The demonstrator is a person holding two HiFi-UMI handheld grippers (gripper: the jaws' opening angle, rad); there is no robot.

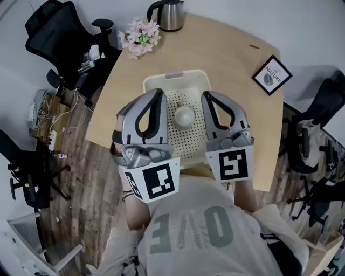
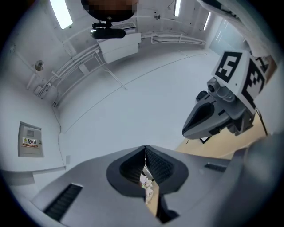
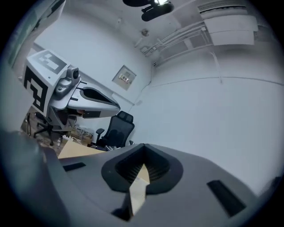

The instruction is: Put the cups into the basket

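A cream perforated basket (image 1: 178, 80) stands on the wooden table (image 1: 232, 59) in the head view. One white cup (image 1: 184, 116) lies inside it, near the middle. Both grippers are held up close to the head camera, above the basket's two sides, and point away from the person. My left gripper (image 1: 157, 93) is over the basket's left wall; its jaws meet with nothing between them (image 2: 145, 150). My right gripper (image 1: 208, 96) is over the right wall, also shut and empty (image 3: 143, 149). Each gripper view looks level at the white wall and shows the other gripper beside it.
A steel kettle (image 1: 168, 14) and pink flowers (image 1: 140, 36) stand at the table's far edge, and a framed sign (image 1: 271, 75) lies at the right. Black office chairs (image 1: 59, 32) stand at the left and more chairs (image 1: 318, 135) at the right, on the wood floor.
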